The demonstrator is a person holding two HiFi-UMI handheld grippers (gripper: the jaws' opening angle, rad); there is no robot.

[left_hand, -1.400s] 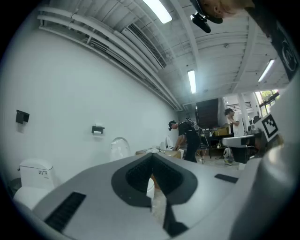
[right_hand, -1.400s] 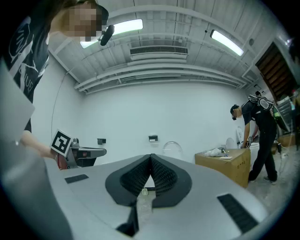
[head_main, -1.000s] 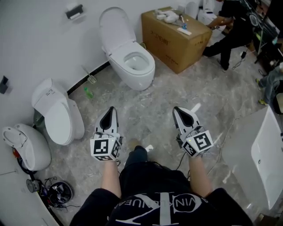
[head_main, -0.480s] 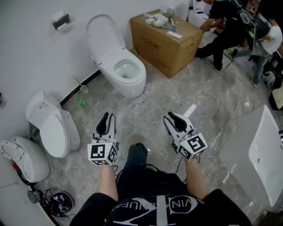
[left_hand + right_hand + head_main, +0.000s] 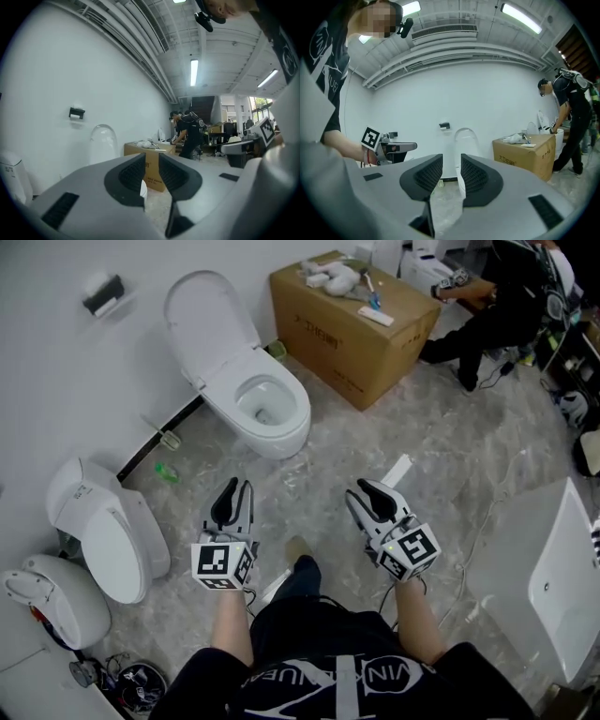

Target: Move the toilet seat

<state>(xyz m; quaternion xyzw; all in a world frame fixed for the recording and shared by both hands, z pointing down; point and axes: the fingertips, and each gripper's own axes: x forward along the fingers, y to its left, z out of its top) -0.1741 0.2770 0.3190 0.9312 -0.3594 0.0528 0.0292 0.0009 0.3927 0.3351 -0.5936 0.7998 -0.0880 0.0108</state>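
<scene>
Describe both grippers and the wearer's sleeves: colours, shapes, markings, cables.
The left gripper and right gripper are pale grey shells tapering to black ribbed fingers. Each carries a white cube with black square markers. A thin dark cable trails from the right one. Sleeves: short, black shirt with white print.

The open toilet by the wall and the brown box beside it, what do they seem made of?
Toilet: likely glazed ceramic, glossy white with soft highlights; its raised lid could be plastic. Box: cardboard, matte brown, with dark print on its side and creased edges.
</scene>
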